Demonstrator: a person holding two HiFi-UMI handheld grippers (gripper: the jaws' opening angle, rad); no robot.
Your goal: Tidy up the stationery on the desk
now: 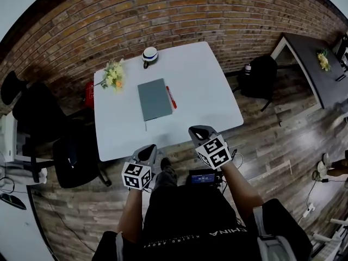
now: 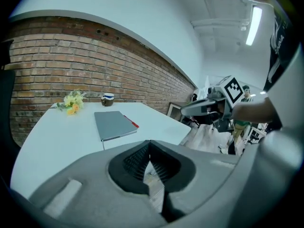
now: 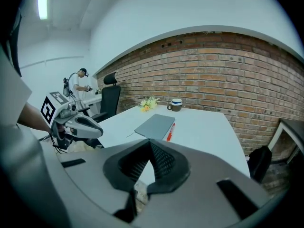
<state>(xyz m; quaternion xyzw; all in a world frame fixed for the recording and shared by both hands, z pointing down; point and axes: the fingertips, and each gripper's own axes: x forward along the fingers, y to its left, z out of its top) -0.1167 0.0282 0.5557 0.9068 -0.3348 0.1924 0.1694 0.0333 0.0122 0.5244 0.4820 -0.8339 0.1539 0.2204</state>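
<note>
Tongs, two pairs, both held in the air on our side of the desk, short of its near edge.

- Left gripper: we record its jaws pressed together, with nothing between the pads.
- Right gripper: its jaws are likewise pressed together and empty. It sits slightly nearer the desk than the left one.

Stationery and other items, as we count them:

1. Desk: white top, its far edge set against the brick wall.
2. Notebook: grey, closed, lying flat near the middle of the desk, well apart from both grippers.
3. Red pen: lying just beside the notebook's right edge and roughly parallel to it. We cannot tell whether the two touch.
4. Thin grey stick: pointing toward us from the notebook's near left corner, too small for us to identify.
5. Cup: brown with a white and blue top, upright at the far edge of the desk, close to the wall.
6. Flowers: a yellow and white bunch lying on the far left corner of the desk.
7. Office chair: black, on the wooden floor just left of the desk.
8. Backpack: black, on the floor just right of the desk.
</note>
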